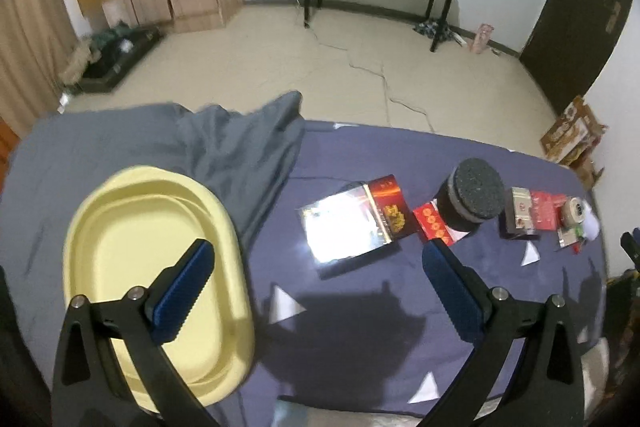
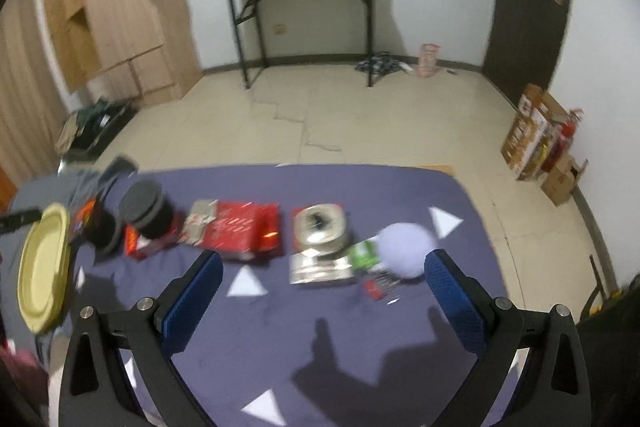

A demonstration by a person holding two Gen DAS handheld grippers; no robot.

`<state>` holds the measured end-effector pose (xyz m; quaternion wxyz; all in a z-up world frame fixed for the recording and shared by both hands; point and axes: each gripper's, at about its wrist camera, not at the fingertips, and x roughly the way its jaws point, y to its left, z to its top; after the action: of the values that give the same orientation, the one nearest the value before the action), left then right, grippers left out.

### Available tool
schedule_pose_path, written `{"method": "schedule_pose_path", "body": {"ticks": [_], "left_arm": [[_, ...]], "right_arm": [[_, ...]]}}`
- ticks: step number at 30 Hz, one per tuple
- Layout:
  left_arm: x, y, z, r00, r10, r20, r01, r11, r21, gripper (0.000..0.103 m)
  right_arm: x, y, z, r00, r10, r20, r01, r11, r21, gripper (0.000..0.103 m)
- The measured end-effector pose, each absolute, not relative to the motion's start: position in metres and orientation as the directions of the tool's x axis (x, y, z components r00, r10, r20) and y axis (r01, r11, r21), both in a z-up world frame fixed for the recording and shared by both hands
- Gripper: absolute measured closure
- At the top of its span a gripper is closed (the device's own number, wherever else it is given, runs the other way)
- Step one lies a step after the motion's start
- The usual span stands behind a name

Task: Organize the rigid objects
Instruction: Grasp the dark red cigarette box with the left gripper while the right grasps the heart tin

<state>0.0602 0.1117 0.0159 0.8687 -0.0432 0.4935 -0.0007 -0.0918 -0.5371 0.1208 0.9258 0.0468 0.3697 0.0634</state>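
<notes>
- The rigid objects lie in a loose row on the purple cloth (image 1: pixel 360 327): a glossy red-and-silver box (image 1: pixel 354 223) at the left of the row, then a black cylinder with a gritty round top (image 1: pixel 472 199) standing on a red card (image 1: pixel 434 227), then a red-and-silver packet (image 1: pixel 528 213), and a tape roll (image 1: pixel 574 211) far right.
- In the left wrist view the left gripper (image 1: pixel 318 285) hovers with its jaws wide apart and nothing between them; the glossy box lies just beyond the gap, the black cylinder beyond the right finger.
- The yellow oval tray (image 1: pixel 100 219) sits at near left, partly under the left finger, with a grey crumpled cloth (image 1: pixel 240 147) beyond it.
- In the blurred right wrist view the right gripper (image 2: pixel 324 285) is likewise spread open and holds nothing; the tape roll (image 2: pixel 320 227) on a silver packet (image 2: pixel 320 269) lies just beyond the gap, a red packet (image 2: pixel 236 227) to the left of it.
- A pale lilac round object (image 2: pixel 406 249) lies just beside the right finger, too blurred to identify.
- White triangles (image 2: pixel 246 283) mark the cloth.
</notes>
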Motion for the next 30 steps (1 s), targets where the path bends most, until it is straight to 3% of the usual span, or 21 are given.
{"method": "schedule_pose_path", "body": {"ticks": [8, 17, 21, 30], "left_arm": [[0.095, 0.084, -0.027, 0.385, -0.111, -0.916, -0.094, 0.983, -0.159, 0.0], [0.104, 0.106, -0.021, 0.392, -0.163, -0.906, -0.192, 0.948, -0.254, 0.0], [0.106, 0.111, -0.019, 0.404, -0.175, -0.898, -0.207, 0.939, -0.276, 0.0], [0.11, 0.11, -0.024, 0.409, -0.147, -0.901, -0.237, 0.936, -0.26, 0.0]], "right_arm": [[-0.068, -0.592, 0.089, 0.65, 0.178, -0.739, 0.03, 0.965, 0.259, 0.0], [-0.04, -0.582, 0.069, 0.615, 0.112, -0.78, -0.019, 0.992, 0.127, 0.0], [-0.036, -0.573, 0.075, 0.629, 0.229, -0.743, -0.039, 0.964, 0.264, 0.0], [-0.007, -0.506, 0.065, 0.629, 0.206, -0.75, -0.212, 0.973, 0.09, 0.0]]}}
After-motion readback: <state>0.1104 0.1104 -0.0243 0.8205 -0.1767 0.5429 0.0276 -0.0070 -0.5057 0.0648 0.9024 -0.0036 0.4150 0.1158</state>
